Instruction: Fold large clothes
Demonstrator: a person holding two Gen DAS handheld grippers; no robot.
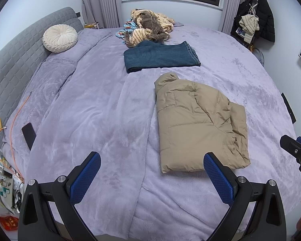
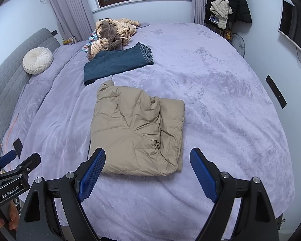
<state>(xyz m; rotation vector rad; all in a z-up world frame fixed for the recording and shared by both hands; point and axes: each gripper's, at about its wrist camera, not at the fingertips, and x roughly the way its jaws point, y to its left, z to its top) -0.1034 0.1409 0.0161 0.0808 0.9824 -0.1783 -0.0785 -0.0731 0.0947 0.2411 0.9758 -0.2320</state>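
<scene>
The tan puffer jacket (image 2: 137, 132) lies folded on the bed (image 2: 220, 100) beside folded jeans (image 2: 118, 61); a striped pile (image 2: 112, 33) awaits. Left hand-held gripper (image 1: 151, 163) and right hand-held gripper (image 2: 147, 159) gape wide, empty.

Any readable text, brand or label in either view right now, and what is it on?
"GenRobot.AI": white lettering on the black body of the left gripper, seen in the right wrist view.
Red packet on the floor: printing too blurred to read.
Blue tag on the hanging cream jacket: too small.
</scene>
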